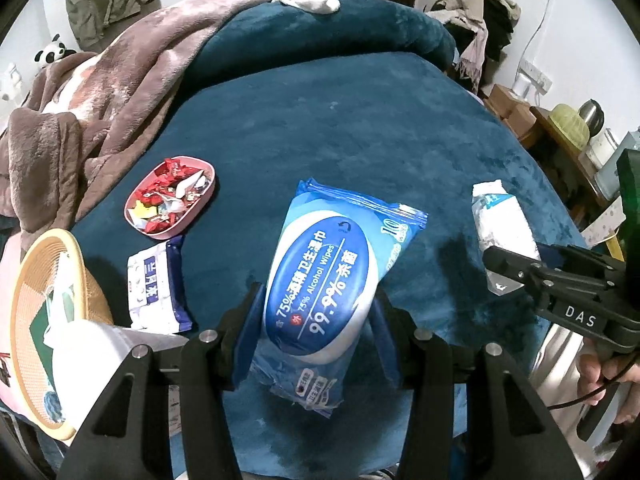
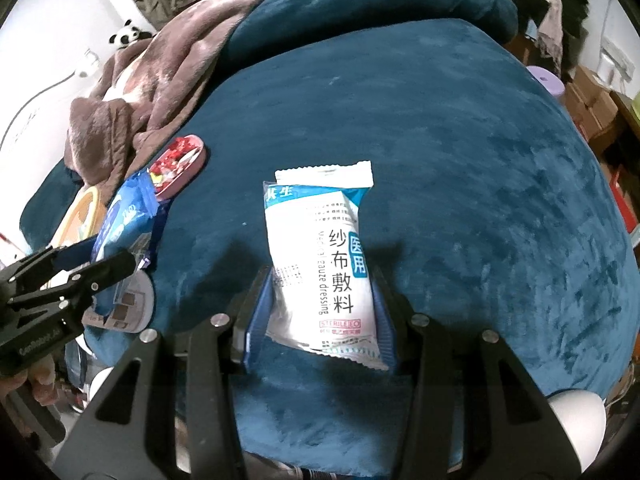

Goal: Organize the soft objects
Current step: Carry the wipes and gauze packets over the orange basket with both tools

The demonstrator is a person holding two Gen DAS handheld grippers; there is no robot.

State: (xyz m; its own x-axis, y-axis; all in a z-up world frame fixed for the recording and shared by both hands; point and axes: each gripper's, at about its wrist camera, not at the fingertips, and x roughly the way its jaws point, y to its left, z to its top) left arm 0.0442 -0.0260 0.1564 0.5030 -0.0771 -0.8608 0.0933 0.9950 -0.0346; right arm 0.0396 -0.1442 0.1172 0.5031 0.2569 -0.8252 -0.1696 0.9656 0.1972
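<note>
Our left gripper clamps the blue plastic alcohol-wipes pack, long axis pointing away from us. Our right gripper pinches the white gauze-dressing packet, likewise lengthwise; both tilt steeply down over the teal plush blanket.

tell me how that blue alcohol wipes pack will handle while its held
Probably floppy: the wipes pack is a soft pouch whose lower end crumples below the left gripper. Its glossy film may slip. The oval lid likely stiffens the middle.
</note>
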